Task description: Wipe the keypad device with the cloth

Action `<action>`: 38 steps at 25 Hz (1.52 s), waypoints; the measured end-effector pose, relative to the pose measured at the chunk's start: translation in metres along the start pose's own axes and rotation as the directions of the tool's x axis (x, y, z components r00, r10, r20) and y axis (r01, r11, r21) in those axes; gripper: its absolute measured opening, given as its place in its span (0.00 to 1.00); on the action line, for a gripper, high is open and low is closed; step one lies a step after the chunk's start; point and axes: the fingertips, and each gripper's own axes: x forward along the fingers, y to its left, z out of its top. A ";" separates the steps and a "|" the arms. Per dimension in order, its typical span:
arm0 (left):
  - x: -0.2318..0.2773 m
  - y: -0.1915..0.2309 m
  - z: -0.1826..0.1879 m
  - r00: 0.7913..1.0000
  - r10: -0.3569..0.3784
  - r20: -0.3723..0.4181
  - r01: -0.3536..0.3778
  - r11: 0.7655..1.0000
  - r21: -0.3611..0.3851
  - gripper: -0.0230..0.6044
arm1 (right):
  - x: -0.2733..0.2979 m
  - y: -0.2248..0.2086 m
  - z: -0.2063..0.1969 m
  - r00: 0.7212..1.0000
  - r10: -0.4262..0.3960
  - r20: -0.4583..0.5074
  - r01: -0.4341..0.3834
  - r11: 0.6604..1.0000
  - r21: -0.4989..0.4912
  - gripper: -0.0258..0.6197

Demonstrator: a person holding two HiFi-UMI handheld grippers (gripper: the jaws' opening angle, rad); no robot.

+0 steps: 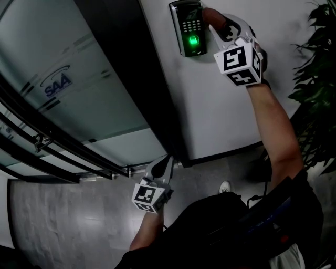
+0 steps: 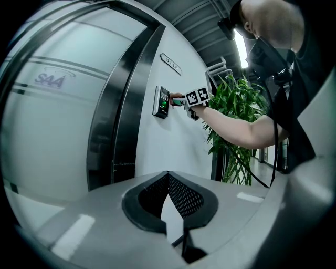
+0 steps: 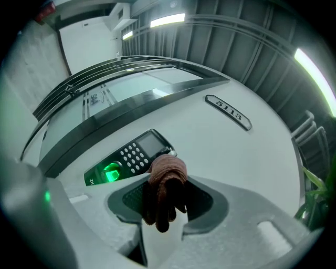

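The black keypad device (image 1: 190, 29) hangs on the white wall, its fingerprint pad glowing green. My right gripper (image 1: 215, 21) is raised to the device's upper right and is shut on a brown cloth (image 1: 210, 16). In the right gripper view the folded cloth (image 3: 165, 181) sticks out past the jaws and meets the screen end of the keypad device (image 3: 134, 155). My left gripper (image 1: 167, 160) hangs low near the wall's foot, shut and empty. The left gripper view shows its own tips (image 2: 168, 176) together, with the keypad device (image 2: 161, 102) and the right gripper (image 2: 197, 97) far off.
A frosted glass door (image 1: 58, 84) with a blue logo and a dark metal frame (image 1: 131, 79) stand left of the wall. A leafy plant (image 1: 317, 79) grows at the right. A number plate (image 3: 228, 113) sits above the device. The person's shoe (image 1: 224, 187) rests on the grey floor.
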 end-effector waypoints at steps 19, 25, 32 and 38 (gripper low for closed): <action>-0.001 -0.014 -0.006 1.000 -0.007 -0.012 0.007 1.000 -0.010 0.06 | -0.034 0.108 0.042 0.979 0.154 0.130 -0.170 0.978 0.121 0.26; -0.003 -0.013 -0.005 1.000 -0.003 -0.009 0.003 1.000 -0.009 0.06 | -0.018 0.125 0.023 0.980 0.183 0.072 -0.189 0.978 0.083 0.26; -0.002 -0.013 -0.005 1.000 0.000 -0.004 0.000 1.000 -0.011 0.06 | -0.017 0.123 0.016 0.982 0.177 0.068 -0.180 0.982 0.050 0.26; -0.002 -0.013 -0.005 1.000 0.002 -0.002 -0.002 1.000 -0.011 0.06 | -0.019 0.116 0.011 0.984 0.166 0.061 -0.169 0.984 0.055 0.26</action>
